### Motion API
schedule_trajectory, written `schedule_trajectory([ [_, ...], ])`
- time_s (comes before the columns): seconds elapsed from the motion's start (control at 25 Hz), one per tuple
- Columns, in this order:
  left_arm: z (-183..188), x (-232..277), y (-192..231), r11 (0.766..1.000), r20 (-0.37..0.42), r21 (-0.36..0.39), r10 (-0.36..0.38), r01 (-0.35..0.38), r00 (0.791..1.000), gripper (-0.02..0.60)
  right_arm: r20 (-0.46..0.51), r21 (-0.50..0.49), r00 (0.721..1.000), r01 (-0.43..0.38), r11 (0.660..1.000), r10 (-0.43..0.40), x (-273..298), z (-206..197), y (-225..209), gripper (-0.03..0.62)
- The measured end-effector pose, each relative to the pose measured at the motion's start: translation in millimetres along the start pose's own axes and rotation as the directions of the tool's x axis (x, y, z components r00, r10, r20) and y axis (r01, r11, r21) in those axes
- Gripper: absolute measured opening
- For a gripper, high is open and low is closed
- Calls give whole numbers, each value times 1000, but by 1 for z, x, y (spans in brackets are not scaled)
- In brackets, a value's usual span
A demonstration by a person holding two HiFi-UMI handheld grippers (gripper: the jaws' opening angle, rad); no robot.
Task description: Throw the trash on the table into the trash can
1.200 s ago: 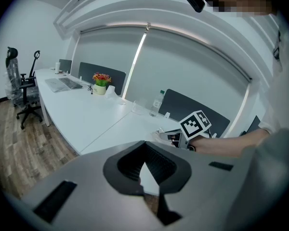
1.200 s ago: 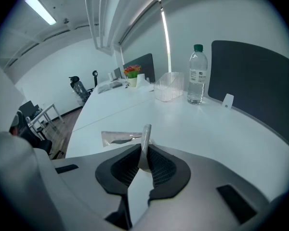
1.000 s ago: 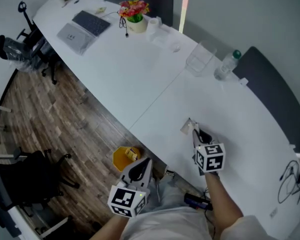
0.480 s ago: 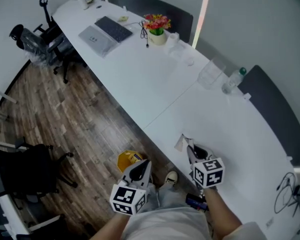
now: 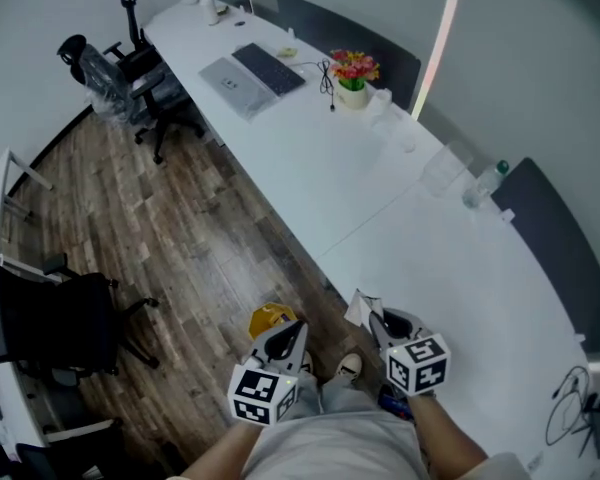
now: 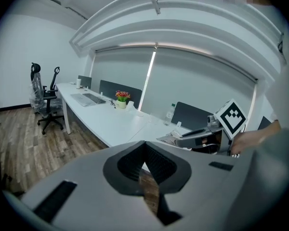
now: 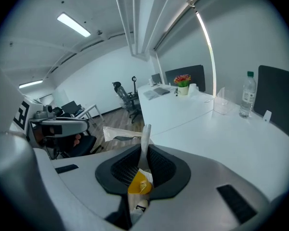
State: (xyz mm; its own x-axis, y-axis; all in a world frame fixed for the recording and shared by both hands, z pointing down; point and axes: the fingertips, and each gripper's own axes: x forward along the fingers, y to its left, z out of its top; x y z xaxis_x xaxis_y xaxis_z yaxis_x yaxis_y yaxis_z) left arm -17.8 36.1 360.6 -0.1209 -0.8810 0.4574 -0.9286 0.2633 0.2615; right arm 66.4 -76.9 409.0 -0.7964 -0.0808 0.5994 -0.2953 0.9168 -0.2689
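Crumpled white-and-yellow plastic wrapper (image 5: 359, 309) is pinched in the right tool (image 5: 373, 319) at the near edge of the long white counter (image 5: 450, 268). A small yellow trash can (image 5: 268, 318) sits on the wood floor (image 5: 180, 238), just by the left tool (image 5: 293, 330).

Left gripper view: tool (image 6: 145, 154) pressed together, empty.

Right gripper view: tool (image 7: 143, 166) clamped on the wrapper (image 7: 144, 141), which pokes up past the tips.

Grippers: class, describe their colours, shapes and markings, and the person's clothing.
The left gripper and right gripper have pale grey bodies, tapering claws with black ribbed pads, and white cubes with black square markers. The person wears a light top.
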Motion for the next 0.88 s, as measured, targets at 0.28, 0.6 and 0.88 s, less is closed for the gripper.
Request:
schedule_trajectory([
  [0.28, -8, -34, 24, 996, 23, -40, 78, -77, 997, 0, -22, -46, 996, -92, 995, 92, 13, 0, 45, 61],
  [0.6, -18, -70, 52, 980, 60, -98, 180, -174, 982, 0, -58, -115, 983, -182, 977, 176, 39, 4, 85, 61],
  [0.88, -35, -101, 81, 953, 66, -160, 269, -256, 961, 0, -112, -162, 963, -259, 952, 243, 67, -1, 124, 61],
])
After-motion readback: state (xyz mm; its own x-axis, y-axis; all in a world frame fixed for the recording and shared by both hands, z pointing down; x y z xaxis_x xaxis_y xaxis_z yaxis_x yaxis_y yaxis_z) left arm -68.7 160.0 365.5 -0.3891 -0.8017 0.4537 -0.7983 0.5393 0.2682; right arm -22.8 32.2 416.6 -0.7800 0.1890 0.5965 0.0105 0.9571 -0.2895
